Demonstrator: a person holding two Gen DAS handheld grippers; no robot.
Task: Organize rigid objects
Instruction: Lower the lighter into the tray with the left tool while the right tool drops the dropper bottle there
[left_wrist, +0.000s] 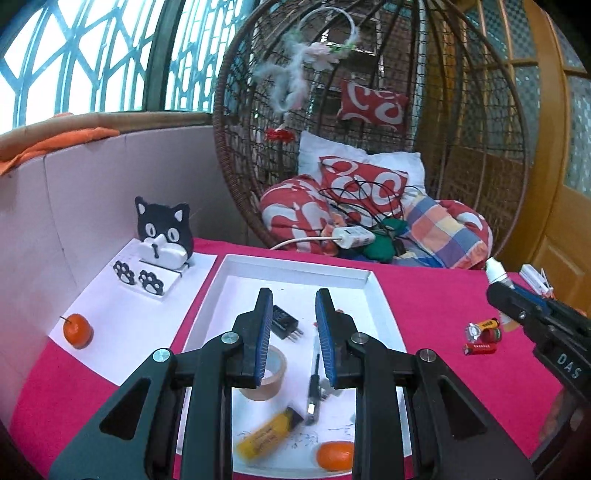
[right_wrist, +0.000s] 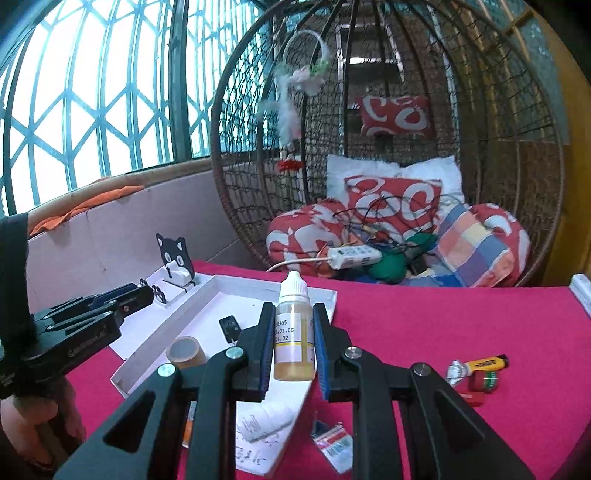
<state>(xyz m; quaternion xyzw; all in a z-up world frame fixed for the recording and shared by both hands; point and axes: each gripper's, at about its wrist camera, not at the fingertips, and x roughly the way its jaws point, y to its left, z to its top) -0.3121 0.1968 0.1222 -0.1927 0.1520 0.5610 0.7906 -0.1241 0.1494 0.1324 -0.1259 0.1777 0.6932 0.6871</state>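
Your right gripper (right_wrist: 294, 343) is clamped on the dropper bottle (right_wrist: 294, 334) above the white tray's (right_wrist: 295, 286) right edge, your left gripper (left_wrist: 294, 332) hangs empty with jaws apart over the tray, and a tilted release could topple the bottle onto the tape roll (right_wrist: 185, 352).

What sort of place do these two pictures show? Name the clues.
Probably a home balcony or sunroom: a wicker hanging chair full of cushions, a grilled window, and a table under pink cloth set up for sorting.
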